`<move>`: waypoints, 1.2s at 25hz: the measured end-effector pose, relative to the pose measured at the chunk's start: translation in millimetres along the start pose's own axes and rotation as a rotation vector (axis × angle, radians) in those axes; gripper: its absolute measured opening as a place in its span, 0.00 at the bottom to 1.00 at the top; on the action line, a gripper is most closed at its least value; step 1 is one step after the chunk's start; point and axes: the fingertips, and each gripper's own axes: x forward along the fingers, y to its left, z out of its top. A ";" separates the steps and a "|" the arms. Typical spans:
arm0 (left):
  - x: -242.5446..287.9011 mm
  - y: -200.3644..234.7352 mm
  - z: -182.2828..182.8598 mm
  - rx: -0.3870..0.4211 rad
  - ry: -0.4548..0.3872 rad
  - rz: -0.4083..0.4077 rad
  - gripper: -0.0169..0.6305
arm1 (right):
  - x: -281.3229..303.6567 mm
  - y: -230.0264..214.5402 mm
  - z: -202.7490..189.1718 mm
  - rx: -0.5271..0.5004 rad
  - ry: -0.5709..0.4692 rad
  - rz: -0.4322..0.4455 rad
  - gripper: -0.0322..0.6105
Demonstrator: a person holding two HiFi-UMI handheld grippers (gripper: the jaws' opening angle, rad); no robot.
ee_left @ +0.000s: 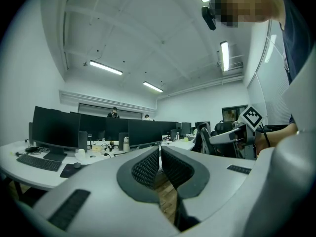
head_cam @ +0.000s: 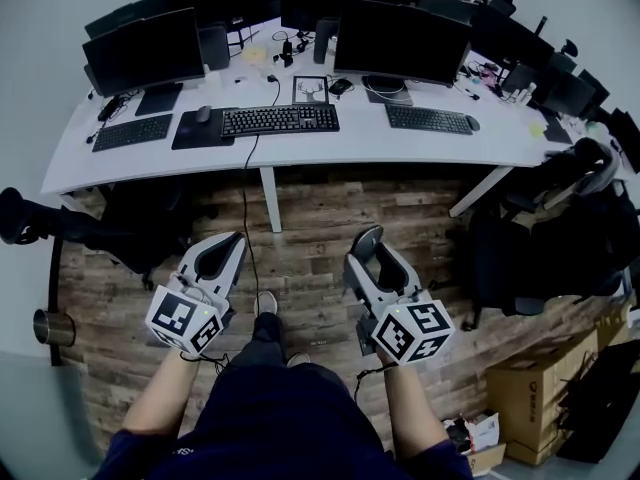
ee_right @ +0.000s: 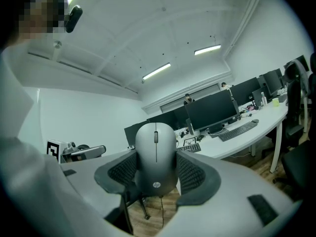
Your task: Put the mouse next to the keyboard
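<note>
**Mouse: held in right gripper, not yet at the desk**

- **Mouse** (ee_right: 156, 154): grey, upright, nose up. It is clamped by its two sides between the mesh pads (ee_right: 190, 168), with the lower end showing below them. It is over the wood floor (head_cam: 310, 218), well apart from the desk.
- **Right gripper** (ee_right: 157, 168): jaws closed on the mouse at a wide setting, pointing roughly level towards the desk.
- **Left gripper** (ee_left: 160, 166): jaws drawn together to a sliver with nothing between them. It is carried beside the right one.
- **Keyboard** (head_cam: 280, 119): black, centre of the white desk (head_cam: 330, 146), straight ahead. Bare desktop lies at its right end.
- **Nearby on the desk:** a dark pad (head_cam: 200, 130) carrying a second mouse (head_cam: 203, 114) touches the keyboard's left end. Two other keyboards lie further left and right.
- **Between here and the desk:** a cable (head_cam: 244, 198) hangs from the desk edge to the floor, and dark chairs stand on both sides.

**Likely hazards**

- **Slip or twist:** the shell is smooth and rounded and is held only at its flanks. A jolt on the way could make it slide down or turn in the pads.
- **Upright release:** if let go in this pose, it would probably topple or roll instead of settling flat.
- **Wrong place:** with three keyboards, it could be set by the wrong one, or on the already occupied pad.
- **Snag:** a low reach may catch the cable.
</note>
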 end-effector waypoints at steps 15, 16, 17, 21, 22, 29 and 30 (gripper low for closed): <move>67.1 73.3 -7.0 -0.031 0.024 -0.030 0.09 | 89.9 -26.3 11.6 0.016 0.036 -0.030 0.45; 71.8 79.2 -7.9 -0.034 0.027 -0.034 0.09 | 96.5 -27.6 12.1 0.018 0.039 -0.034 0.45; 76.6 85.1 -8.9 -0.037 0.031 -0.038 0.09 | 103.1 -29.1 12.5 0.019 0.042 -0.038 0.45; 94.4 109.4 -12.1 -0.047 0.041 -0.052 0.09 | 130.0 -34.8 14.3 0.027 0.052 -0.054 0.45; 98.2 115.7 -12.6 -0.050 0.044 -0.055 0.09 | 136.7 -35.8 15.2 0.029 0.055 -0.058 0.45; 121.4 161.1 -12.5 -0.068 0.042 -0.076 0.09 | 182.6 -35.2 23.9 0.024 0.067 -0.083 0.45; 124.3 166.7 -12.2 -0.069 0.041 -0.078 0.09 | 188.7 -35.1 25.3 0.022 0.067 -0.086 0.45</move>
